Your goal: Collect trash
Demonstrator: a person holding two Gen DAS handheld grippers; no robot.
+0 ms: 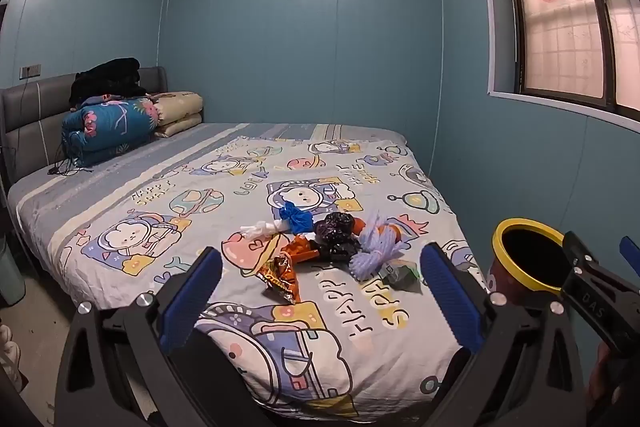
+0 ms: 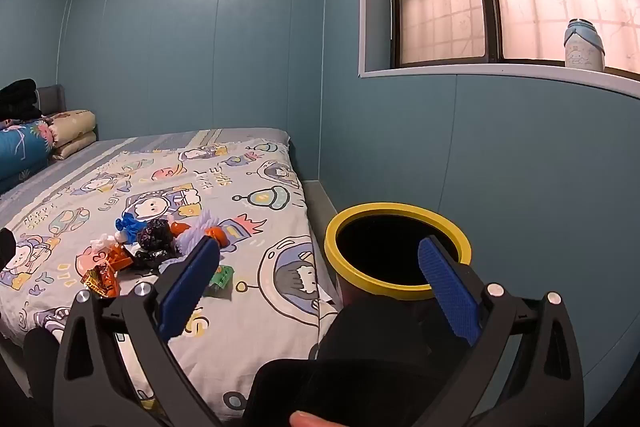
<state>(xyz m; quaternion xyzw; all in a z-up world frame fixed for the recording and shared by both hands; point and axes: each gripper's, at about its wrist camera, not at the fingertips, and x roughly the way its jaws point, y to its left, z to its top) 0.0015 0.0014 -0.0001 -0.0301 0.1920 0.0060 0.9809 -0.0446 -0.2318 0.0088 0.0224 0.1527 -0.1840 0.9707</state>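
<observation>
A heap of trash lies on the cartoon-print bedspread [image 1: 168,211]: a shiny orange snack wrapper [image 1: 280,277], a blue crumpled bag [image 1: 296,219], black crumpled plastic [image 1: 334,231], a lilac foam net [image 1: 374,247], white paper [image 1: 260,229] and a green wrapper [image 1: 402,275]. The heap also shows in the right wrist view [image 2: 156,247]. My left gripper [image 1: 320,293] is open and empty, just short of the heap. My right gripper [image 2: 320,283] is open and empty beside a yellow-rimmed bin [image 2: 396,251], which stands at the bed's right side [image 1: 528,255].
Folded quilts [image 1: 120,127] and black clothes [image 1: 108,83] sit at the headboard. A blue wall runs behind the bed and bin. A bottle [image 2: 584,45] stands on the window sill. The floor shows at the left of the bed [image 1: 36,311].
</observation>
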